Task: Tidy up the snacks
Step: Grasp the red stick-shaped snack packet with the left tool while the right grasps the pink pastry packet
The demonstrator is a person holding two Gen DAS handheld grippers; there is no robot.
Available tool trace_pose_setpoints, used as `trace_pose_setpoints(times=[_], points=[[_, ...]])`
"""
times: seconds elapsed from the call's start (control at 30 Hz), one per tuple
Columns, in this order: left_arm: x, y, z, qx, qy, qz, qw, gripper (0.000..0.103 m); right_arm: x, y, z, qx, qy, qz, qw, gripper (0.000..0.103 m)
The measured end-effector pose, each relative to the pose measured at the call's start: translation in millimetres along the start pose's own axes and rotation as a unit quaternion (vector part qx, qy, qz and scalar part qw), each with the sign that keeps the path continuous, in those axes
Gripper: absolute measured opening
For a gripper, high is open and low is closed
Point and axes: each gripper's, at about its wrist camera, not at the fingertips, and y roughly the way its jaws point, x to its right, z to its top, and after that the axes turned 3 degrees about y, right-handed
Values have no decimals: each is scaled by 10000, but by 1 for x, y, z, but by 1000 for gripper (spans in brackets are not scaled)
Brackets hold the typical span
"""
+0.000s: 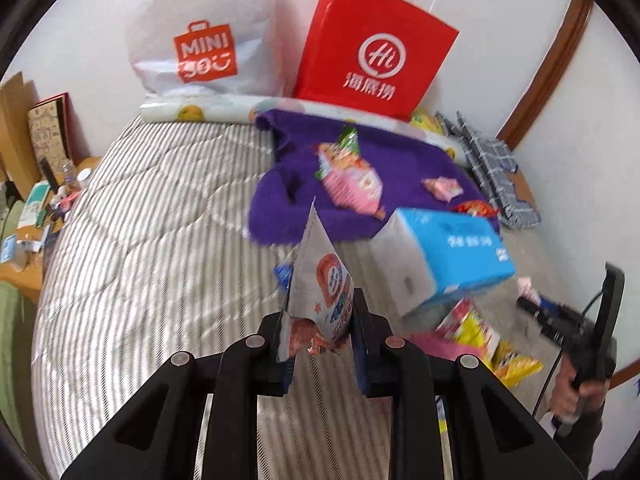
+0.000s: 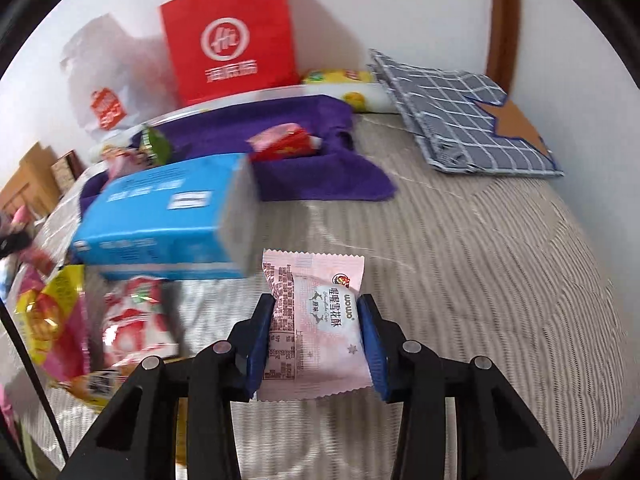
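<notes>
My left gripper is shut on a silver snack packet with an orange and blue label, held upright above the striped bed. My right gripper is shut on a pale pink snack packet with printed text, its blue pads pressing both sides. A purple cloth lies near the wall with pink and green snacks and a red and pink packet on it. More loose snacks lie beside a blue box. The right hand-held gripper shows at the right edge.
A red paper bag and a white plastic bag lean on the wall. A grey checked fabric organiser lies by the wall. A cluttered wooden side table stands left of the bed.
</notes>
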Motion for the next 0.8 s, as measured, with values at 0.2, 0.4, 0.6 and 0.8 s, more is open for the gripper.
trace_pose_setpoints(times=[0.2,0.4,0.6,0.8], points=[[-5,18,-6,-190,-83,149,9997,24,10,7,3,62,193,6,9998,40],[-6,44,0,-7,-235,257,9994,24,11,17,6,35,324,46,9995,40],[-16,65,5,-128,-474,213,9986,25,18,25,9,-94,528,199,9984,40],[-20,66,12,89,-539,469,9974,41,20,26,9,-103,598,330,9976,42]])
